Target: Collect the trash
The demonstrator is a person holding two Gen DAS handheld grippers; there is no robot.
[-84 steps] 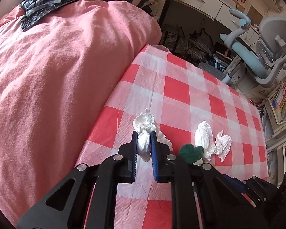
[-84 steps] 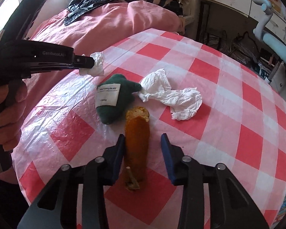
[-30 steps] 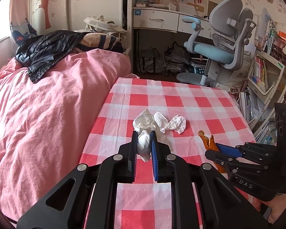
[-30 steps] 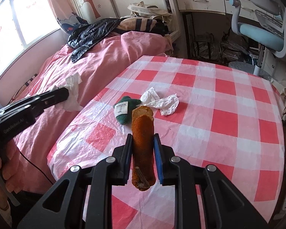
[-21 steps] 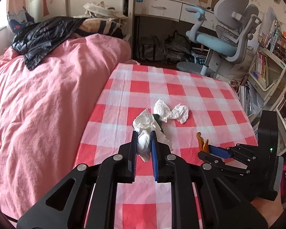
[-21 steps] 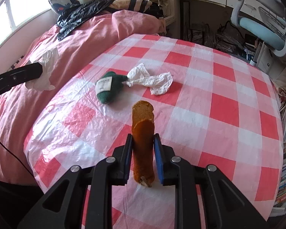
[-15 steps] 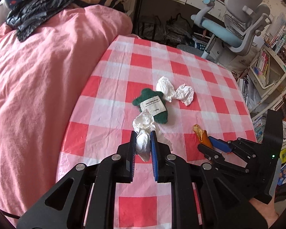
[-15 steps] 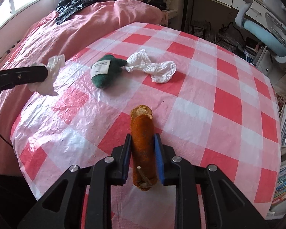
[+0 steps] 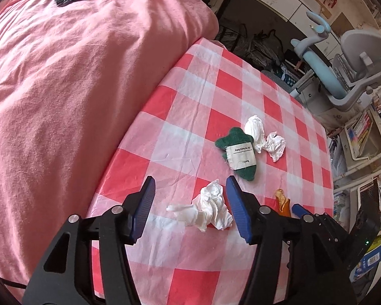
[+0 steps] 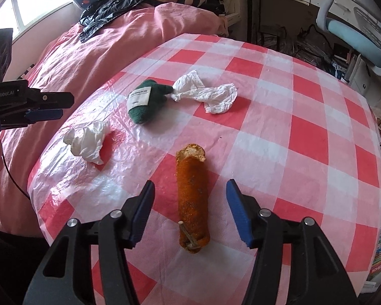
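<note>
Your left gripper (image 9: 189,208) is opening; the crumpled tissue (image 9: 208,209) lies loose on the tablecloth (image 9: 210,71) between its pads, none pressing it. Your right gripper (image 10: 189,209) is opening too, and the fried roll on a stick (image 10: 191,198) rests flat between its jaws, untouched. Both pieces sit near the table's front edge (likely gathered into one pile). Farther back: a green sponge (image 10: 146,101) touching a second tissue (image 10: 208,94). A pink bed (image 9: 76,63) stands beside the table, a desk chair (image 9: 353,68) beyond.
</note>
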